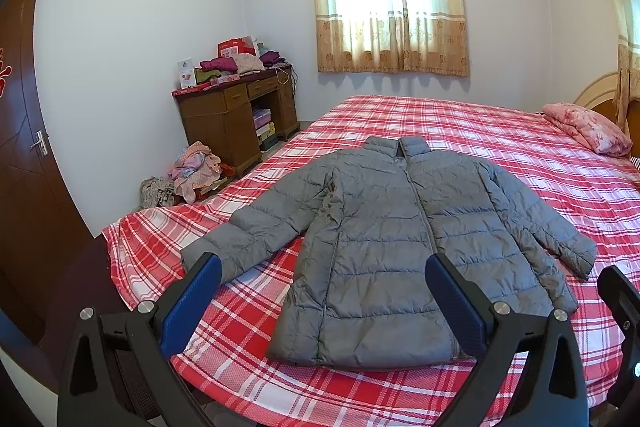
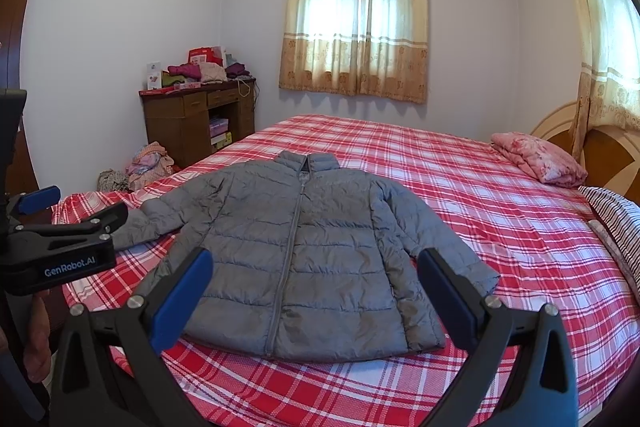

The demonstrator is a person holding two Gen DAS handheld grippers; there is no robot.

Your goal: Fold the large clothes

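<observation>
A grey quilted puffer jacket (image 1: 384,247) lies flat and zipped on the red plaid bed (image 1: 520,155), collar away from me, both sleeves spread outward. My left gripper (image 1: 322,267) hovers open above the jacket's hem and left sleeve cuff, holding nothing. In the right wrist view the same jacket (image 2: 300,247) fills the centre, and my right gripper (image 2: 314,263) stands open over its lower half, empty. The left gripper (image 2: 60,223) also shows at the left edge of that view, beside the left sleeve end.
A pink floral folded quilt (image 2: 540,159) lies near the headboard at the right. A striped cloth (image 2: 616,219) sits at the bed's right edge. A wooden desk (image 1: 236,119) piled with clothes stands by the far wall, with a clothes heap (image 1: 192,171) on the floor.
</observation>
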